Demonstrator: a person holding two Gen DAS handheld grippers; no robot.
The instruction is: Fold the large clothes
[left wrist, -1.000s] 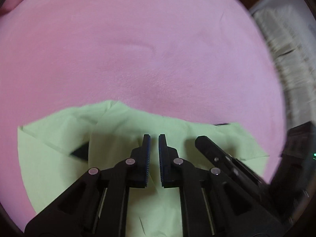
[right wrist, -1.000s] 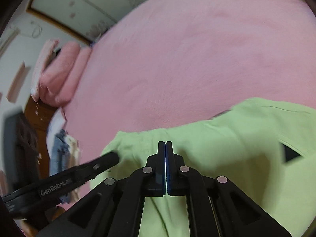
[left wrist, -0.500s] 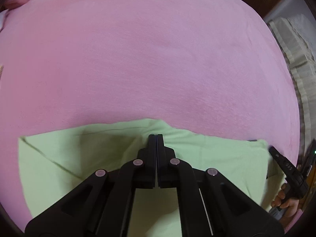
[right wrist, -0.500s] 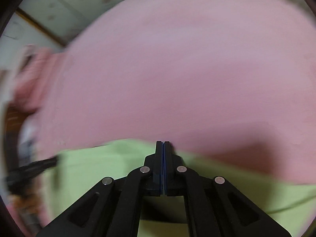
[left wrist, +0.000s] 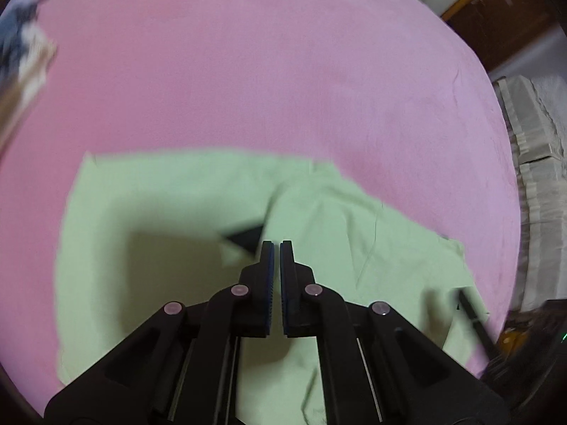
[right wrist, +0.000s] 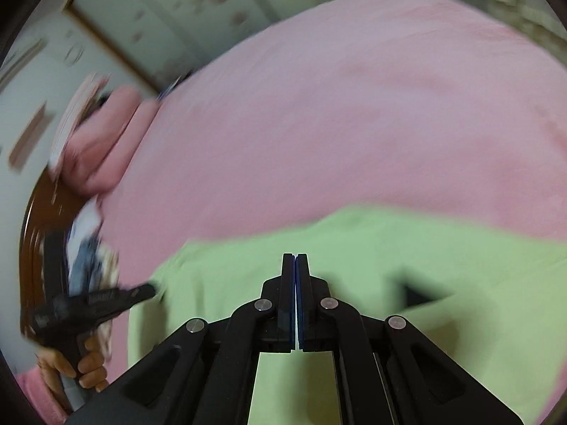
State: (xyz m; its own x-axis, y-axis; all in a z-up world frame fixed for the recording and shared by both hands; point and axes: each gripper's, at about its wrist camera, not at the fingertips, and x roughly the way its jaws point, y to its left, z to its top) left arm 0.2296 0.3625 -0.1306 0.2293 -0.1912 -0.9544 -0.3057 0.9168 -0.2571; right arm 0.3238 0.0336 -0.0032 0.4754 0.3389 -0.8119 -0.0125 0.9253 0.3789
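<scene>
A light green garment [left wrist: 170, 219] lies folded and flat on the pink bed cover [left wrist: 265, 71]; it also shows in the right wrist view [right wrist: 407, 258]. A small dark triangle [left wrist: 248, 239] marks it near the middle. My left gripper [left wrist: 276, 248] hovers over the garment with its jaws a narrow gap apart and nothing between them. My right gripper [right wrist: 295, 260] is shut and empty over the garment's near part. The left gripper also shows at the garment's left edge in the right wrist view [right wrist: 141, 292].
Pink pillows [right wrist: 106, 148] lie at the bed's far left end. Blue and white clothes [right wrist: 85, 248] lie beside the bed. A pale striped cloth [left wrist: 535, 163] lies past the bed's right edge. A patterned wall panel [right wrist: 198, 10] stands behind.
My left gripper's jaws have parted slightly after being shut half a second ago. Both grippers have swung over the garment, and the dark triangle is back in both views.
</scene>
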